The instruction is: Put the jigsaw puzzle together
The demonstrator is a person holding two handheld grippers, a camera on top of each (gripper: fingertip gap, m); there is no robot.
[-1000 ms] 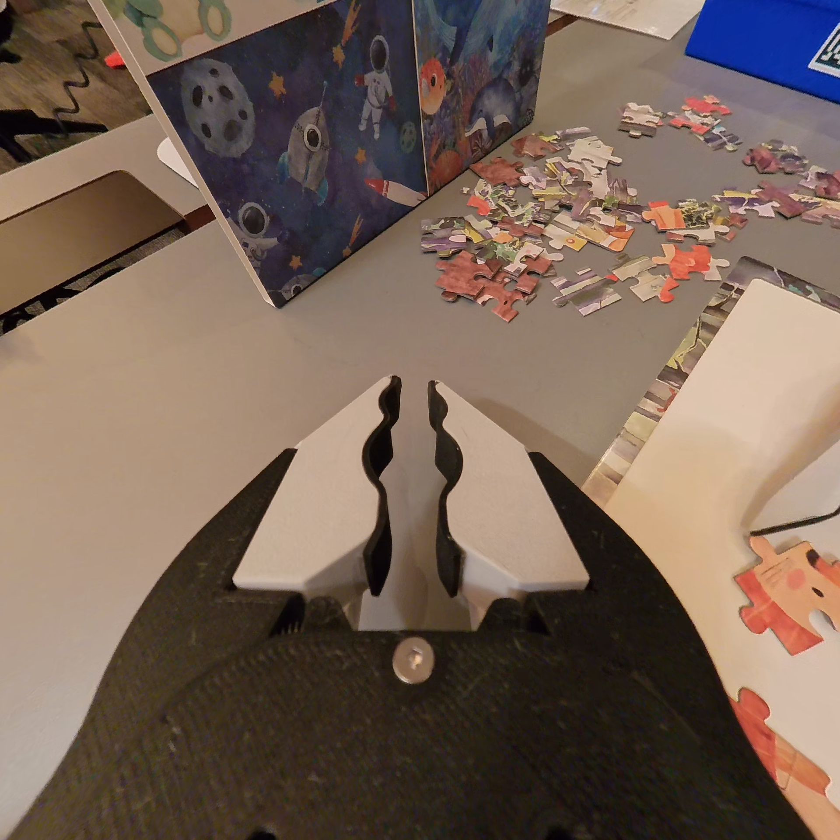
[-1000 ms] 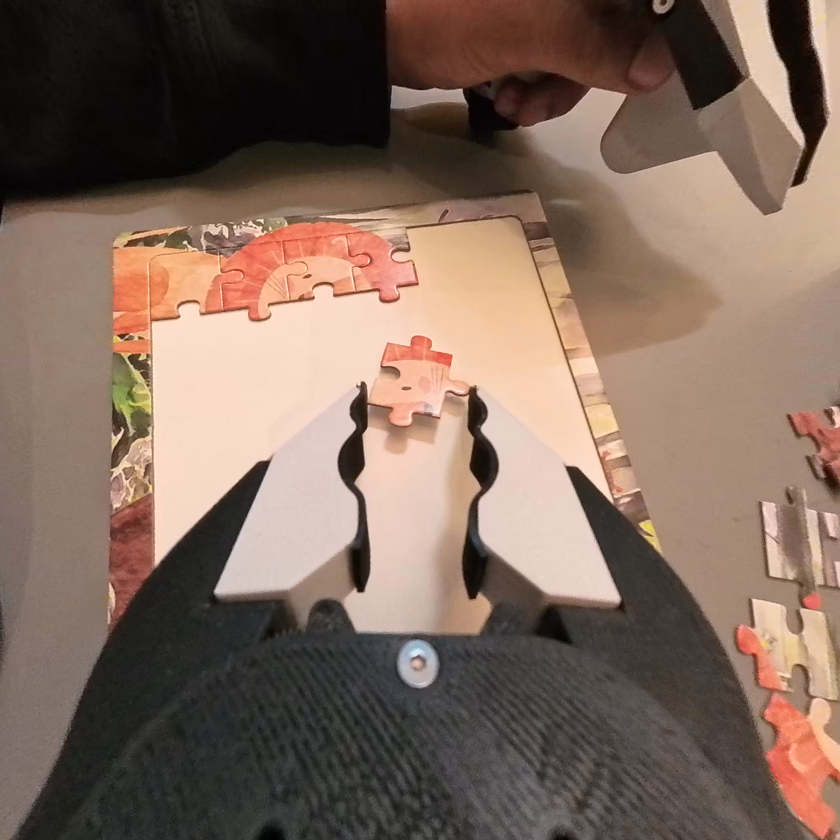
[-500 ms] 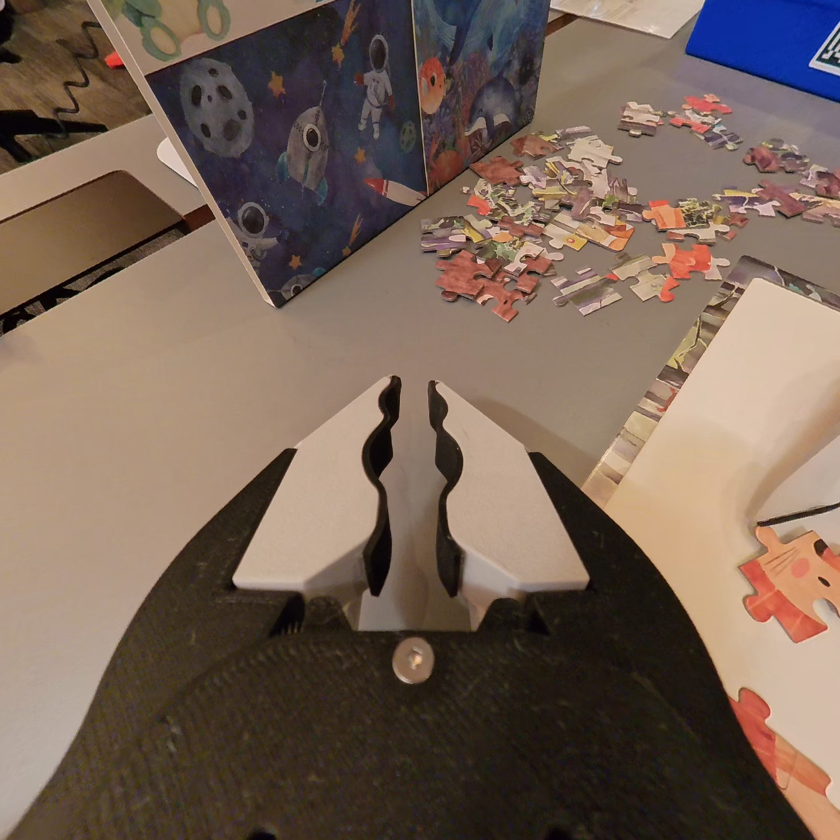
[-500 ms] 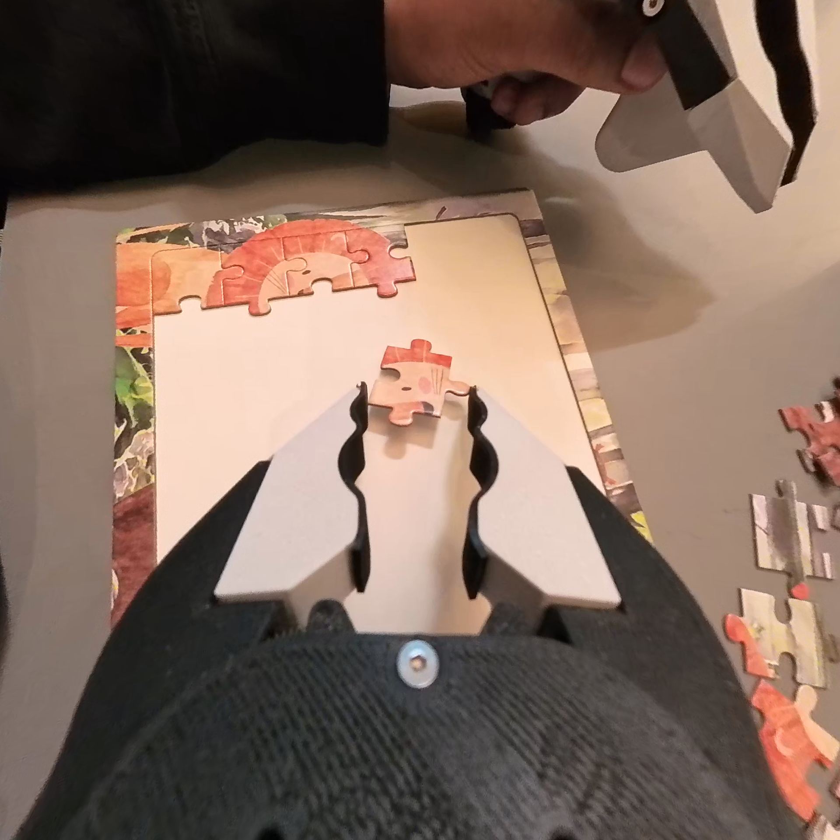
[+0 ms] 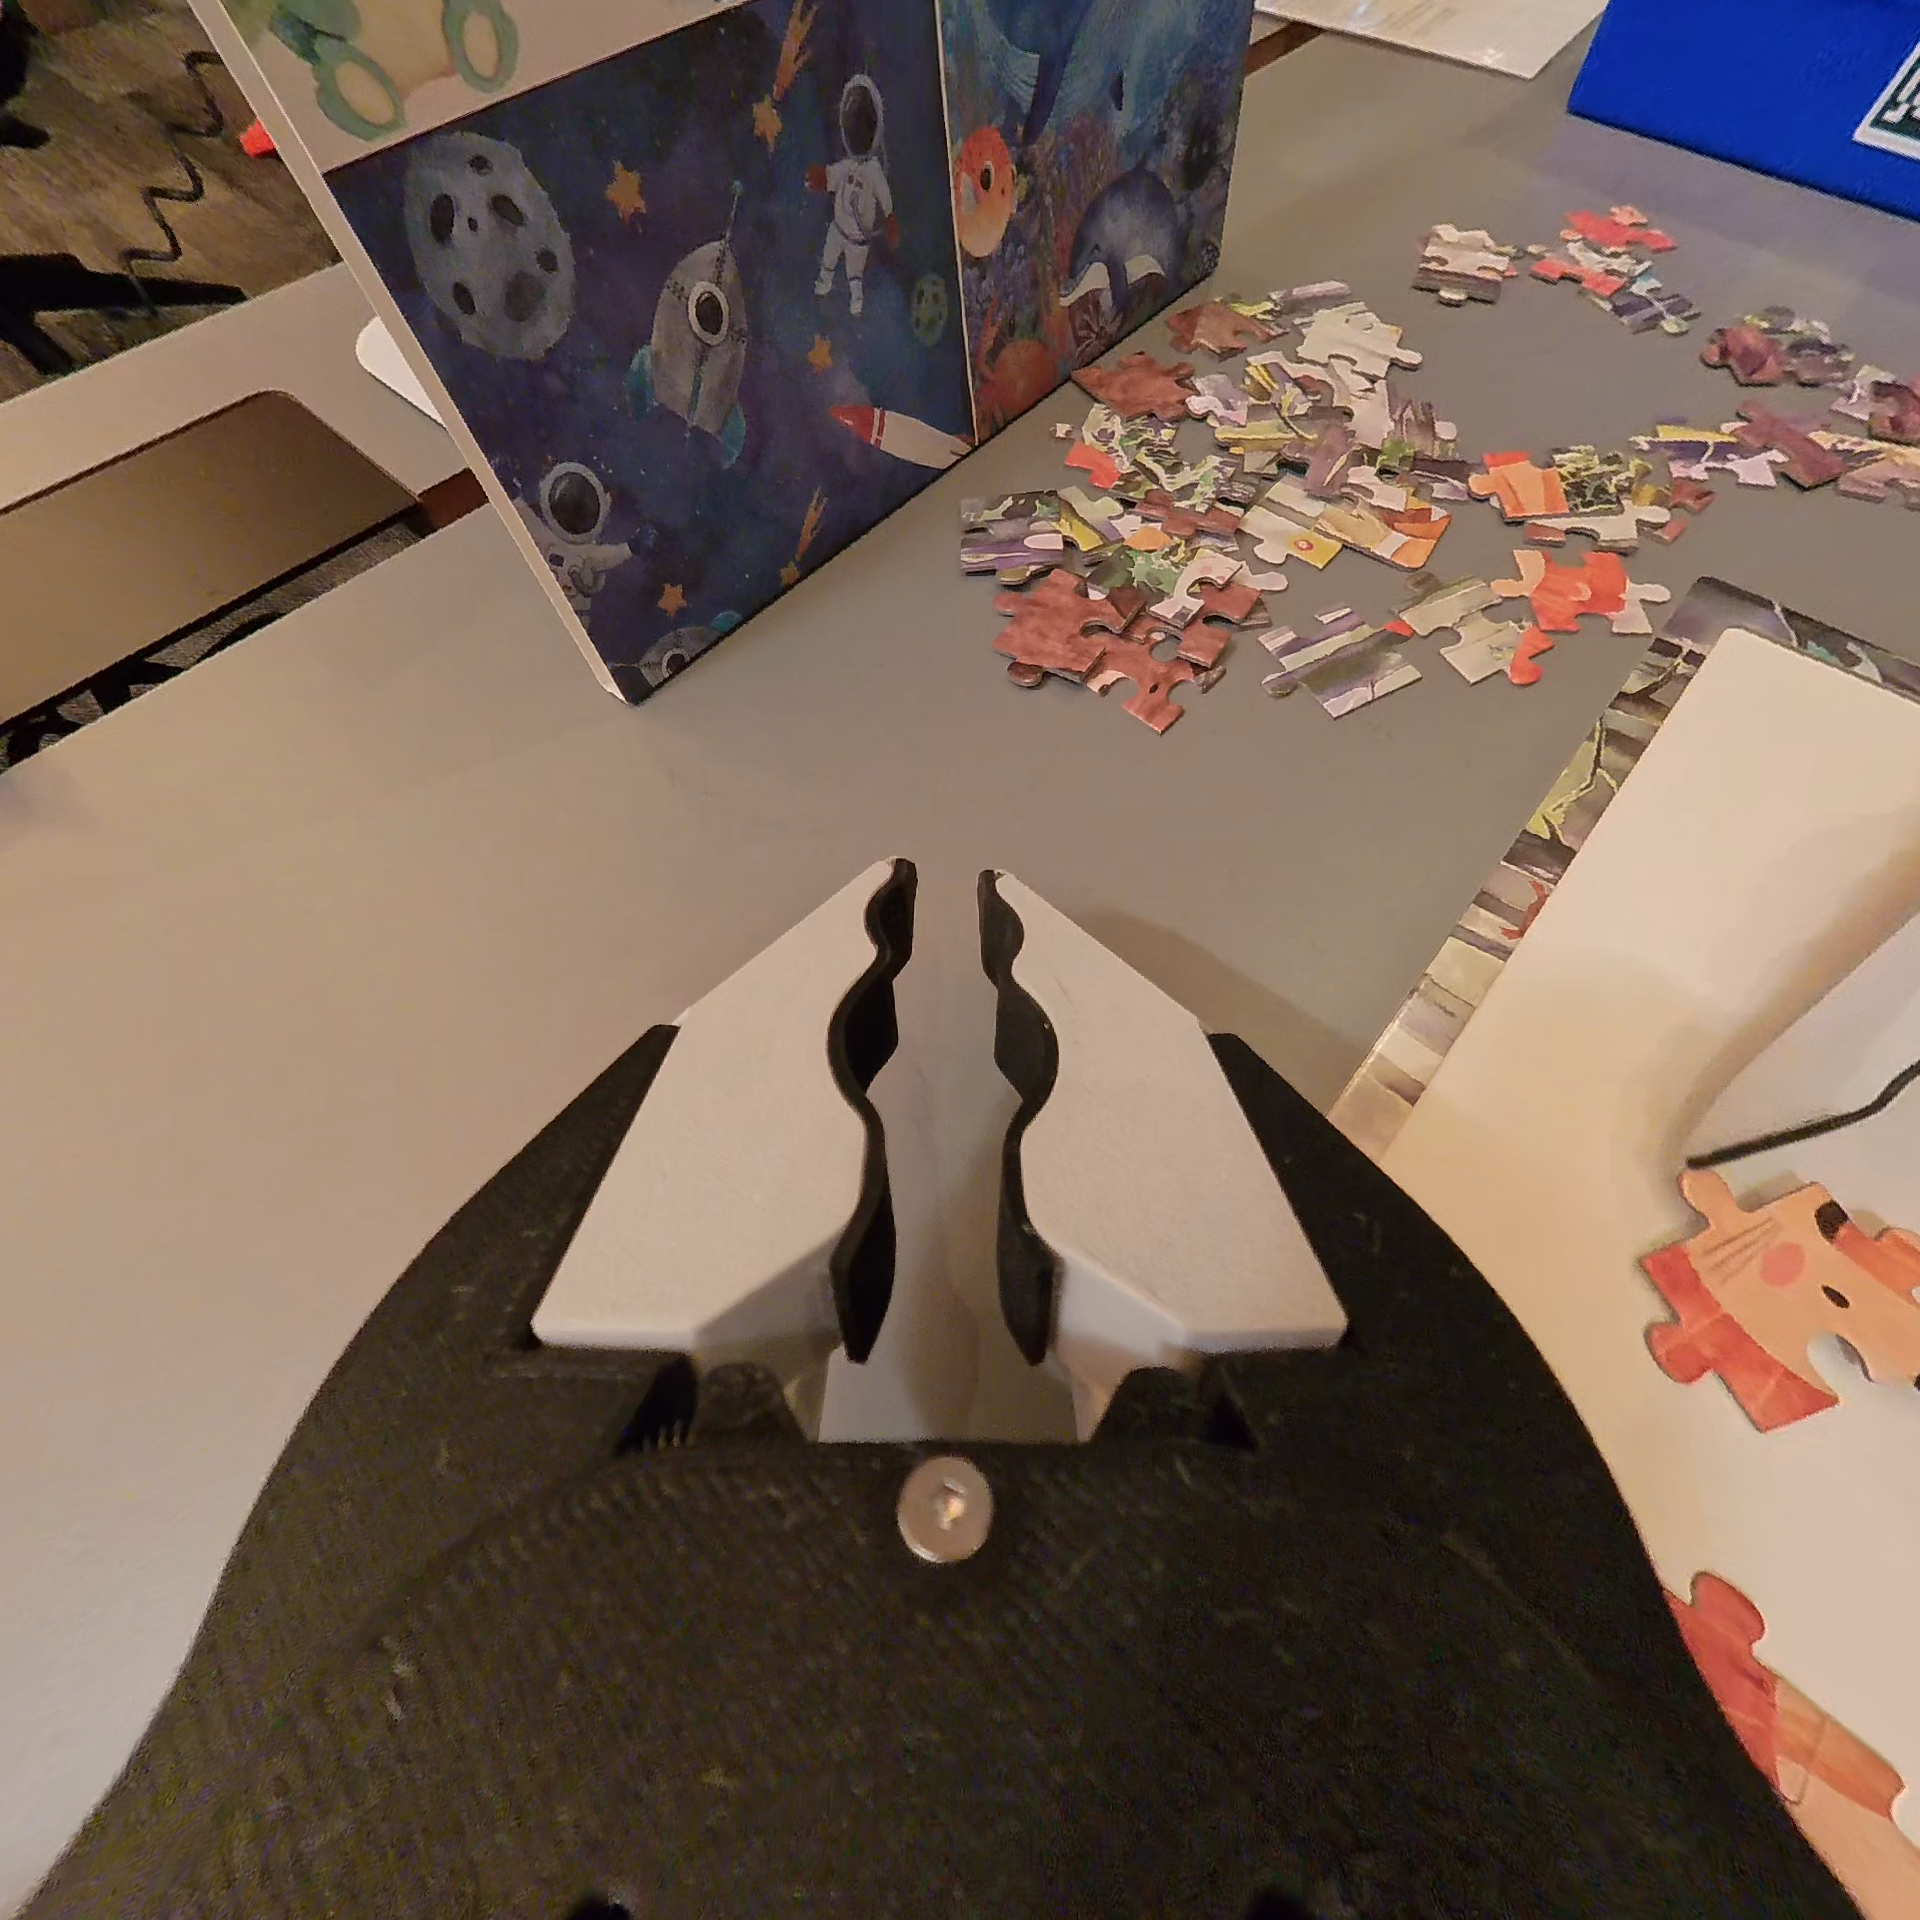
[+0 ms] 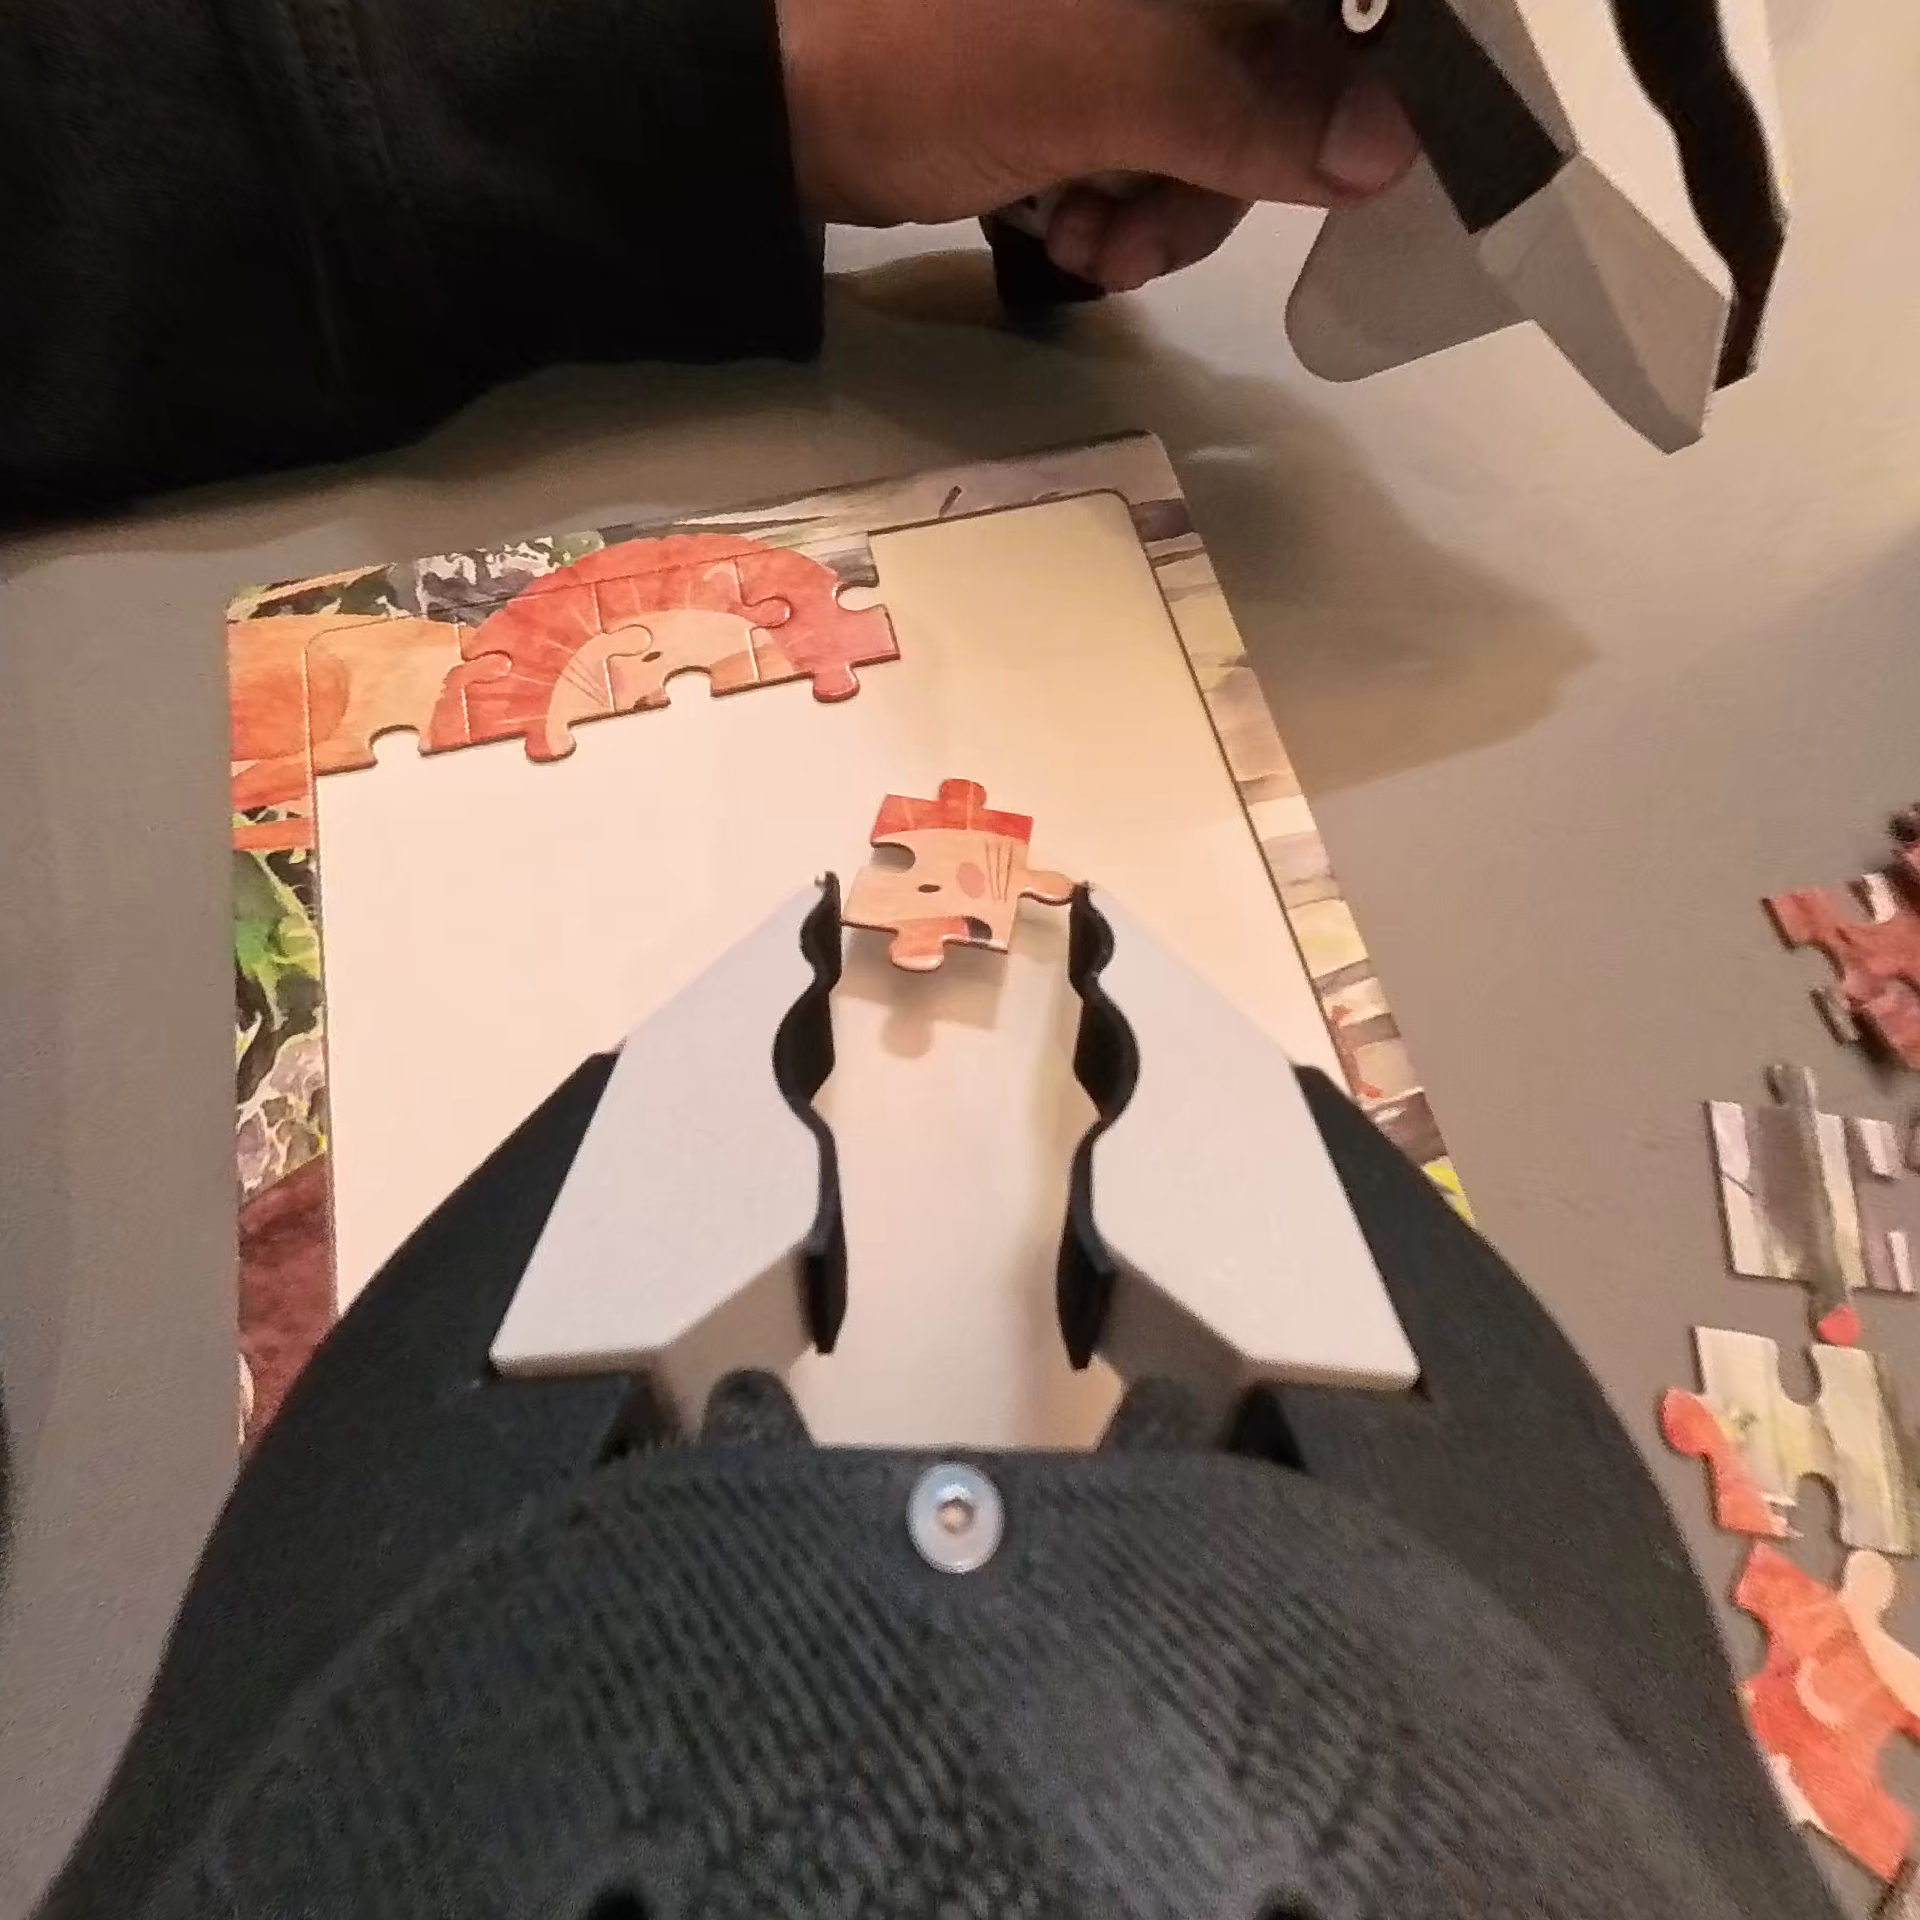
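My right gripper [image 6: 951,894] is shut on an orange and tan puzzle piece [image 6: 951,883] and holds it a little above the cream inside of the puzzle tray [image 6: 582,935]. A few joined orange pieces [image 6: 665,655] lie in the tray's far left corner. The held piece also shows at the right edge of the left wrist view [image 5: 1787,1299]. My left gripper [image 5: 940,873] is shut and empty above the bare grey table, left of the tray [image 5: 1662,831]. It also shows at the top right of the right wrist view [image 6: 1714,395], held in a hand.
Loose pieces [image 5: 1278,499] are spread on the table beyond the tray, and more [image 6: 1808,1455] lie right of it. A tall box with space and sea pictures [image 5: 727,312] stands at the far left. A blue object [image 5: 1766,94] is at the far right. A dark sleeve [image 6: 364,208] lies beyond the tray.
My right gripper has shifted slightly over the tray with the piece still in it, and the piece has turned a little. The left gripper has stayed shut and barely moved.
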